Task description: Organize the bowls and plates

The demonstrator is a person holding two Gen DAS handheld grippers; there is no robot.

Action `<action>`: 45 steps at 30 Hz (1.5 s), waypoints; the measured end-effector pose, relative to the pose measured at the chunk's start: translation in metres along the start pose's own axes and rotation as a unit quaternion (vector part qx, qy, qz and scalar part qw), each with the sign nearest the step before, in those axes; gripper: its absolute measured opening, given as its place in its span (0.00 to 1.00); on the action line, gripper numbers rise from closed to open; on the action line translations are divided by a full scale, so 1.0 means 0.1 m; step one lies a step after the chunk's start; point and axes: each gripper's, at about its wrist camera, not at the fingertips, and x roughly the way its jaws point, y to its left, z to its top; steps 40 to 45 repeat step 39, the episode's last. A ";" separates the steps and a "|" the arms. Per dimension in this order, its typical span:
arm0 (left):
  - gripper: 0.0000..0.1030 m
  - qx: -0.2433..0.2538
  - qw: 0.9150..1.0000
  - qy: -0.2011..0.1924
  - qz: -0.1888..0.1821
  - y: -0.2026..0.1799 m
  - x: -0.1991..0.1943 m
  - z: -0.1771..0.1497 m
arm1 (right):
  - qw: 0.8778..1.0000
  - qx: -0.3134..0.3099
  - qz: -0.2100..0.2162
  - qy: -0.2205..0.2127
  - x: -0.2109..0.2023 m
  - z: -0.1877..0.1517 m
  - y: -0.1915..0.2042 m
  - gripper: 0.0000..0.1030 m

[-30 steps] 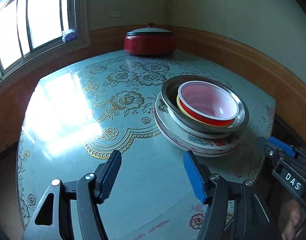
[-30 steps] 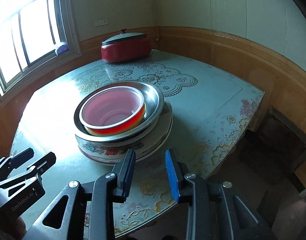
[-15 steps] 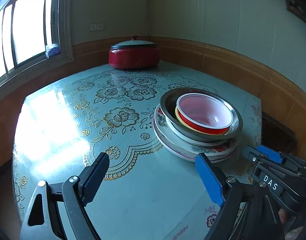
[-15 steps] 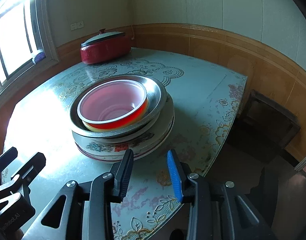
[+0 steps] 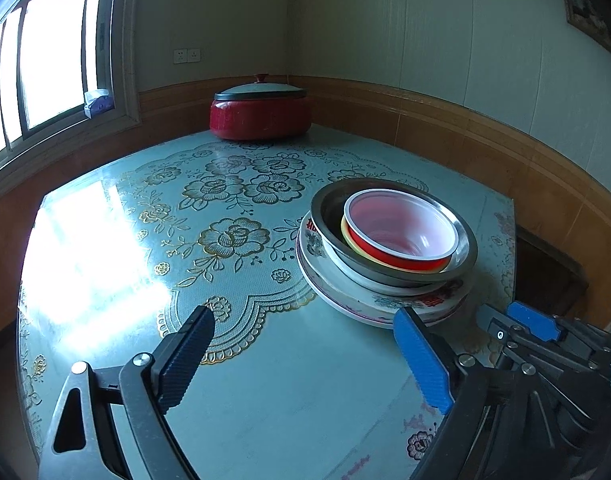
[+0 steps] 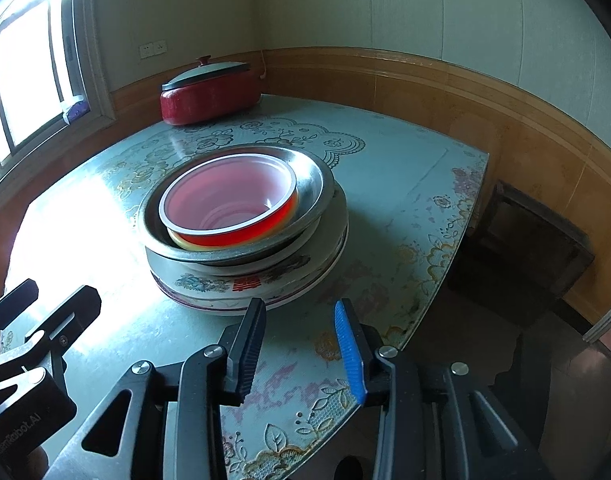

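Note:
A stack of dishes stands on the table. On top is a red bowl (image 5: 397, 236) (image 6: 229, 200) with a white inside, nested in a yellow one. Both sit in a steel bowl (image 5: 325, 216) (image 6: 313, 188) on floral plates (image 5: 385, 304) (image 6: 233, 284). My left gripper (image 5: 303, 316) hovers over bare tabletop just left of the stack, its jaws wide and opening, nothing between them. My right gripper (image 6: 298, 306) hangs just in front of the plates' near rim, its jaws a narrow gap apart and holding nothing.
A red lidded pot (image 5: 259, 114) (image 6: 209, 96) stands at the table's far corner by the window. The glass-topped floral table (image 5: 105, 240) ends close on the right, where a dark wooden stool (image 6: 525, 256) sits on the floor by the wainscot.
The left jaws have spread much wider and that view has tilted up. The right jaws parted slightly, and the right gripper shifted a little along the stack's front.

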 end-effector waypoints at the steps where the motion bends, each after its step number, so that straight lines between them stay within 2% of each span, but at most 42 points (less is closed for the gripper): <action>1: 0.89 0.000 1.000 0.000 0.000 0.00 0.00 0.00 | 1.000 0.000 0.000 0.000 0.00 0.00 0.00 0.35; 26: 0.91 0.001 1.000 -0.010 -0.001 -0.03 -0.07 -0.02 | 1.000 0.001 0.001 -0.004 -0.07 -0.05 -0.03 0.36; 34: 0.91 0.004 1.000 -0.017 -0.025 -0.02 -0.05 -0.03 | 1.000 0.001 -0.002 0.001 -0.06 -0.07 -0.03 0.36; 45: 0.89 0.005 0.999 -0.020 -0.031 -0.03 -0.05 -0.03 | 1.000 0.001 -0.007 -0.004 -0.07 -0.03 -0.08 0.36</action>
